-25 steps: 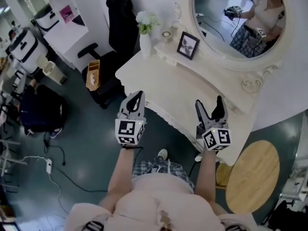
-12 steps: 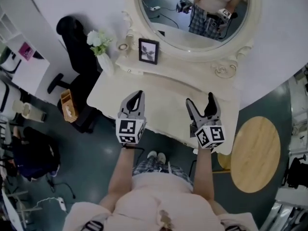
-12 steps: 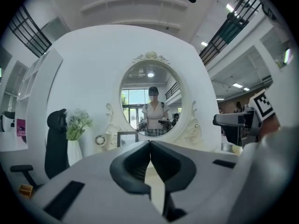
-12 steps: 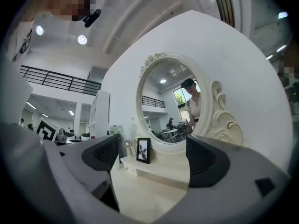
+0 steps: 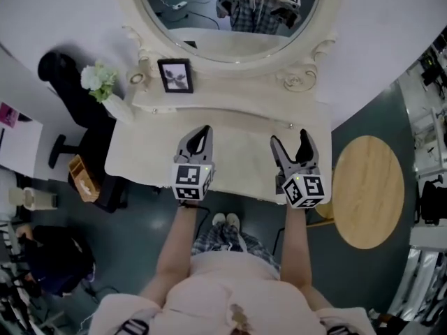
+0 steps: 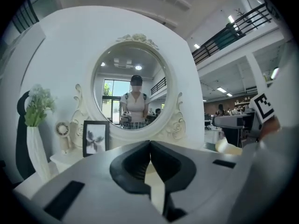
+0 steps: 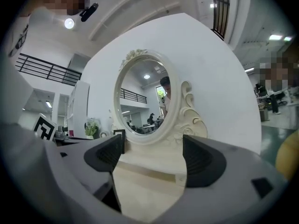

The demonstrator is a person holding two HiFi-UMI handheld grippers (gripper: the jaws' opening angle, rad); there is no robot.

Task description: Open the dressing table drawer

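The cream dressing table (image 5: 237, 135) stands squarely in front of me under its oval mirror (image 5: 230, 12). Its drawer front lies below the near edge and is hidden from the head view. My left gripper (image 5: 202, 131) hovers over the tabletop left of centre, jaws shut and empty; its own view shows the tips meeting (image 6: 150, 146) before the mirror (image 6: 133, 101). My right gripper (image 5: 289, 138) hovers right of centre with its jaws wide. They have just been closing a little, with nothing between them but bare tabletop (image 7: 149, 181).
A framed picture (image 5: 175, 75), a white vase of flowers (image 5: 105, 93) and a small round ornament (image 5: 136, 79) stand on the rear shelf. A black office chair (image 5: 70, 96) is to the left. A round wooden stool (image 5: 368, 190) is to the right.
The view has swung so the table now faces me straight on. Both grippers have moved in over the tabletop toward the mirror. The right jaws look slightly narrower.
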